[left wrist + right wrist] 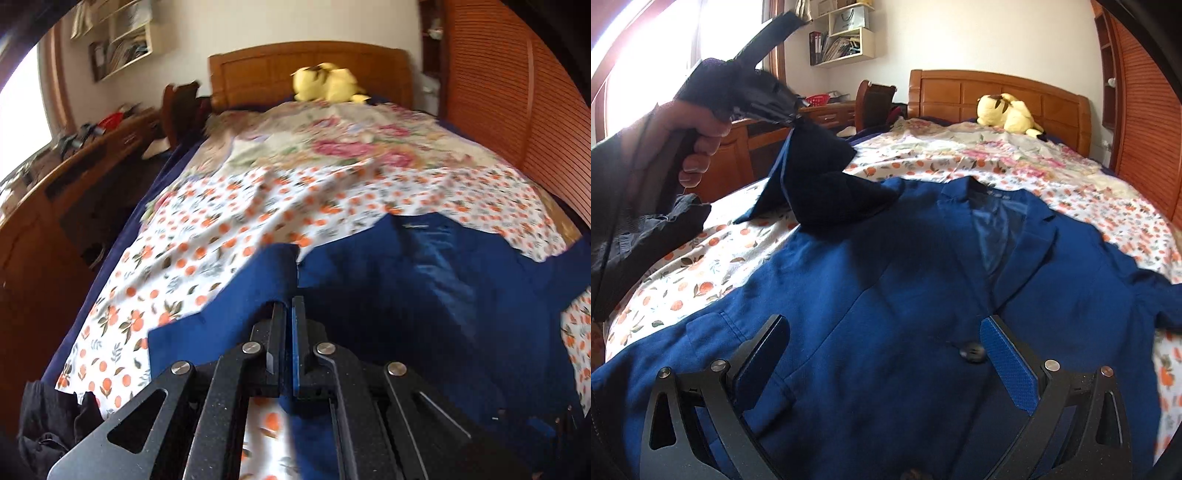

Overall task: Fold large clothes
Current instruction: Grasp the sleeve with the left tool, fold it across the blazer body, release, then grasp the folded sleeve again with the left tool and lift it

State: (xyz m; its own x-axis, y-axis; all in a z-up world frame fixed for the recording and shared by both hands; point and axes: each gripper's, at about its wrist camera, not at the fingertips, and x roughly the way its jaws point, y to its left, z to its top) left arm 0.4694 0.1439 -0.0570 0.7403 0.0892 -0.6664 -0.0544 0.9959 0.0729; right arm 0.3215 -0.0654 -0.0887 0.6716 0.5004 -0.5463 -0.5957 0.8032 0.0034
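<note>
Right gripper (882, 354): jaws wide, empty, lower centre, over blue blazer (871, 280) | left gripper (792, 114): upper left, clamped on blazer sleeve (809, 166), lifted.

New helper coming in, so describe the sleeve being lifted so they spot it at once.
Start at the bed with the orange-print sheet, where a blue blazer lies spread face up. On the window side, its sleeve rises off the sheet, pinched in the left gripper. The other sleeve lies flat.

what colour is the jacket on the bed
Deep blue; the jacket shows best in the right wrist view.
</note>
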